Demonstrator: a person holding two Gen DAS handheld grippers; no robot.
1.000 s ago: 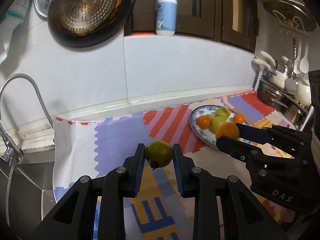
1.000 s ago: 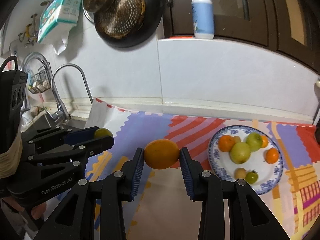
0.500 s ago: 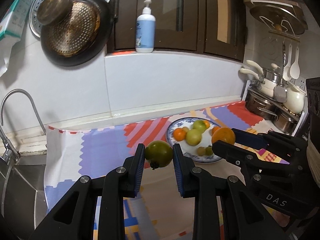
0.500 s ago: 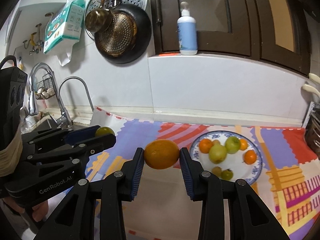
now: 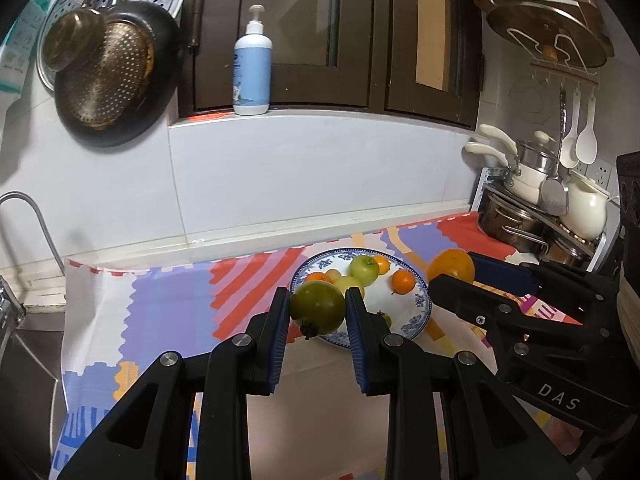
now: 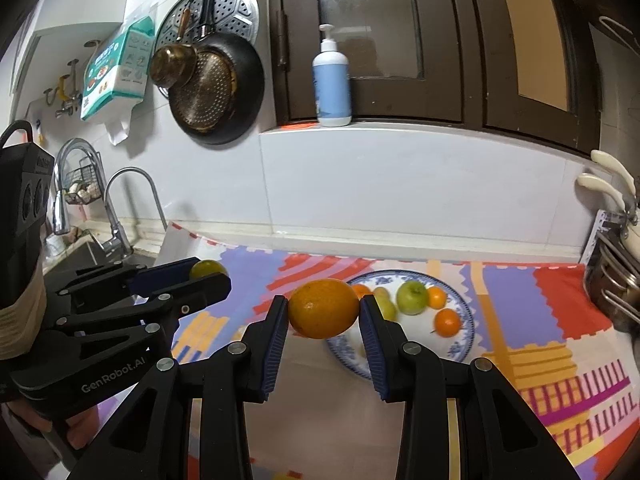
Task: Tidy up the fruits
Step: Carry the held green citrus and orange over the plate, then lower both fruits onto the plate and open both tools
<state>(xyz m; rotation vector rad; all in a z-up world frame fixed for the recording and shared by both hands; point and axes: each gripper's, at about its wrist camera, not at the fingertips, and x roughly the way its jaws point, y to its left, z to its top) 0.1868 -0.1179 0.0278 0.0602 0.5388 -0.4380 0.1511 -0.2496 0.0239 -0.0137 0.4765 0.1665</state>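
Observation:
My left gripper (image 5: 318,307) is shut on a round green fruit (image 5: 317,306) with a dark stem end, held in the air just in front of the near left rim of the blue-patterned plate (image 5: 420,300). My right gripper (image 6: 324,314) is shut on a large orange (image 6: 323,313), held above the counter left of the plate (image 6: 466,320). The plate carries green apples (image 6: 412,297), small oranges (image 6: 447,321) and other small fruits. The right gripper with its orange (image 5: 451,266) shows at the right of the left wrist view; the left gripper's green fruit (image 6: 207,269) shows at the left of the right wrist view.
A colourful patterned mat (image 5: 168,304) covers the counter. A sink and tap (image 6: 116,208) lie to the left. Pots and a kettle (image 5: 560,208) crowd a rack on the right. A pan (image 5: 112,80) hangs on the wall; a soap bottle (image 5: 253,68) stands on the ledge.
Both grippers have travelled back from the wall and slightly up, still gripping their fruits. The plate now appears behind and between the fingers in each view rather than off to the right.

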